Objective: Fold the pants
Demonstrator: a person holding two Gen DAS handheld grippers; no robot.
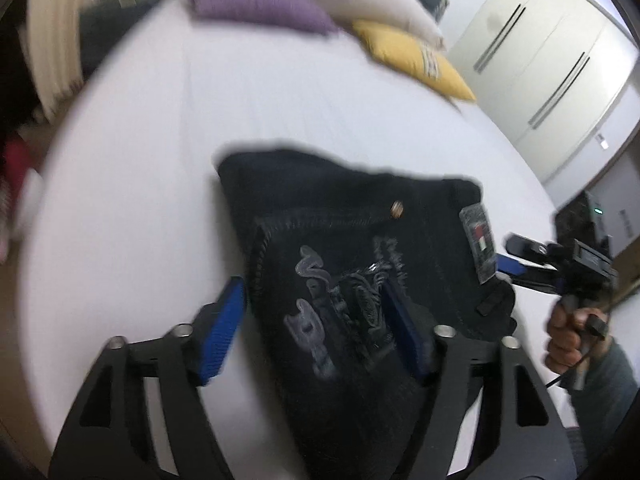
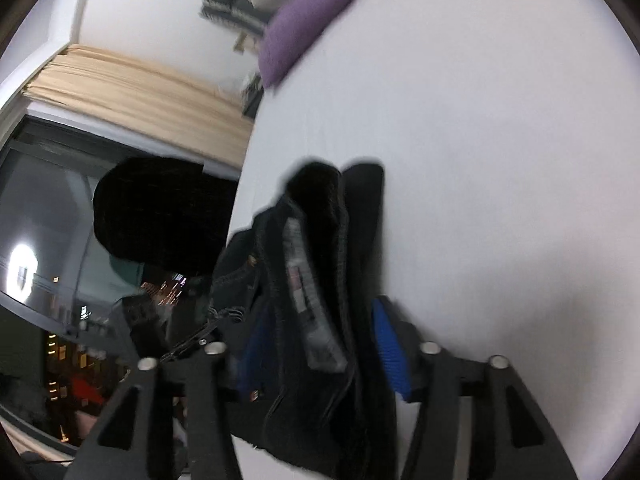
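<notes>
You are near the end of the job, it seems: the dark jeans [image 1: 344,264] already lie as a thick bundle on the white bed [image 1: 140,152], so this looks like the last fold or a tidy-up. Your left gripper [image 1: 316,328] has its blue fingers [image 1: 224,328] spread wide, one on each side of the bundle's near end. The fabric sits between them, and the right-side finger lies on the silver print, but they are not squeezing it. Your right gripper [image 2: 324,344] comes in from the other side, by the label patch [image 1: 480,244]. Its blue fingers [image 2: 390,352] have the stacked edge of the jeans [image 2: 320,280] between them; the cloth fills the gap, yet the blur hides if they pinch it, so I cannot tell. Next, you likely need to close both sets of fingers on all the layers together, so none slip out. A purple pillow [image 1: 260,4] and a yellow pillow [image 1: 416,60] lie far ahead of the fingers.
</notes>
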